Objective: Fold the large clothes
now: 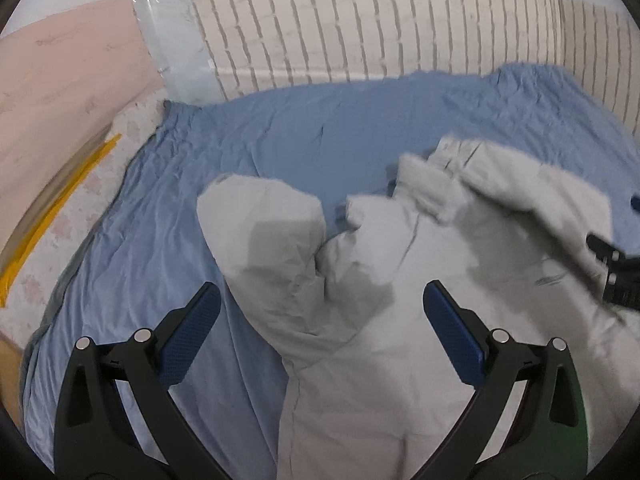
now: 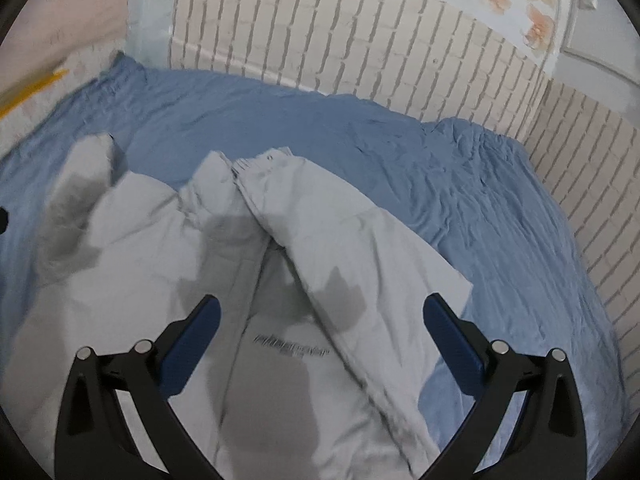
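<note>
Pale grey puffy jacket (image 2: 280,264) lies spread on a wrinkled blue bedsheet (image 2: 460,184), which covers a bed set against a white brick-pattern wall (image 2: 360,40). We note one sleeve (image 1: 268,232) angled out toward the far left, its rounded cuff resting on the sheet. The other sleeve (image 2: 352,240) is folded diagonally across the chest, ribbed cuff near the collar. Small dark lettering (image 2: 292,350) shows on the jacket front, too blurred to read.

Our left gripper (image 1: 320,304) hovers above the jacket's left side, blue-padded fingers (image 1: 192,332) spread wide, nothing between them. Our right gripper (image 2: 320,316) hovers over the chest and the folded sleeve, jaws likewise parted and empty. From the left wrist view, part of the right tool's black frame shows at the right edge, by the jacket's far side. A yellow strip (image 1: 52,216) runs along the floor left of the bed.
</note>
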Action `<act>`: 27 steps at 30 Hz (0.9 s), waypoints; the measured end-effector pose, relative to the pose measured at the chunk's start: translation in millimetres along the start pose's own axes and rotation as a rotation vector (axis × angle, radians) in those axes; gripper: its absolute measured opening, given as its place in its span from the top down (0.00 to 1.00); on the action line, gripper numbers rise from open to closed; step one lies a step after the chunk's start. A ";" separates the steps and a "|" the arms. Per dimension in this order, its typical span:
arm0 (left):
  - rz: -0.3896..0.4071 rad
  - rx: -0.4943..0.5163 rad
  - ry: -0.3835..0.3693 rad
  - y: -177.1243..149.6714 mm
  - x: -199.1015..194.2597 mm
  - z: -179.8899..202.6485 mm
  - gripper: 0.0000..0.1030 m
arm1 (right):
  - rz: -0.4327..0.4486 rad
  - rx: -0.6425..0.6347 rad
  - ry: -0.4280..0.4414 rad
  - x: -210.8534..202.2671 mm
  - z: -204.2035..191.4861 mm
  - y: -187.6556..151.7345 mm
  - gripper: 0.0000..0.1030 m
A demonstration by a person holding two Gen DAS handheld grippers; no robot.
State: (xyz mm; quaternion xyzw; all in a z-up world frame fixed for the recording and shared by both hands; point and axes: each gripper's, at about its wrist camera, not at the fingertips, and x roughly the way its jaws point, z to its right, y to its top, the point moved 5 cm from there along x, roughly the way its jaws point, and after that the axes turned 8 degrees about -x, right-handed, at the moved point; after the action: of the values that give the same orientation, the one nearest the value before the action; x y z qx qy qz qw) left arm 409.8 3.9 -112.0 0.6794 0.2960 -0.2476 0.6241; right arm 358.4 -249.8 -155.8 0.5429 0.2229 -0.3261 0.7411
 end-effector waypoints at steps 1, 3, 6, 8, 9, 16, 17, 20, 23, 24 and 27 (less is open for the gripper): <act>-0.014 -0.001 -0.008 -0.7 11.4 -1.5 0.03 | -0.006 -0.017 -0.006 12.0 -3.3 3.0 0.02; -0.056 0.009 -0.018 0.0 38.2 -2.9 0.03 | -0.032 -0.049 -0.011 32.4 -8.8 7.4 0.05; -0.108 0.005 -0.032 3.1 68.9 -4.2 0.03 | -0.084 -0.097 0.002 72.0 -18.8 18.8 0.17; -0.140 -0.020 -0.046 1.9 83.3 -5.0 0.03 | -0.136 -0.095 0.040 99.6 -24.6 23.1 0.23; -0.155 -0.035 -0.053 -0.6 91.3 -4.8 0.03 | -0.156 -0.089 0.044 110.9 -26.5 24.1 0.29; -0.175 0.002 -0.017 -18.5 110.9 -3.1 0.03 | -0.249 -0.042 0.094 163.4 -21.6 19.7 0.60; -0.176 0.004 -0.017 -22.1 110.4 -3.8 0.03 | -0.246 -0.020 0.112 165.0 -18.3 18.3 0.64; -0.172 0.017 -0.008 -30.6 107.0 -5.6 0.03 | -0.212 0.035 0.150 161.5 -5.9 18.4 0.82; -0.175 0.032 0.003 -40.5 101.4 -10.8 0.03 | -0.131 0.091 0.177 140.0 6.4 19.0 0.90; -0.174 0.035 0.007 -43.0 99.4 -12.5 0.03 | -0.096 0.107 0.201 128.2 8.3 17.7 0.90; -0.179 0.025 0.016 -52.2 90.7 -26.1 0.03 | -0.054 0.090 0.272 101.6 0.9 5.2 0.91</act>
State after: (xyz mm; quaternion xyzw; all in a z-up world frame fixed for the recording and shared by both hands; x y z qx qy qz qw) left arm 435.5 40.7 -210.0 0.6600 0.3574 -0.3005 0.5885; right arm 432.1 -274.1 -221.7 0.6086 0.3209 -0.2792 0.6698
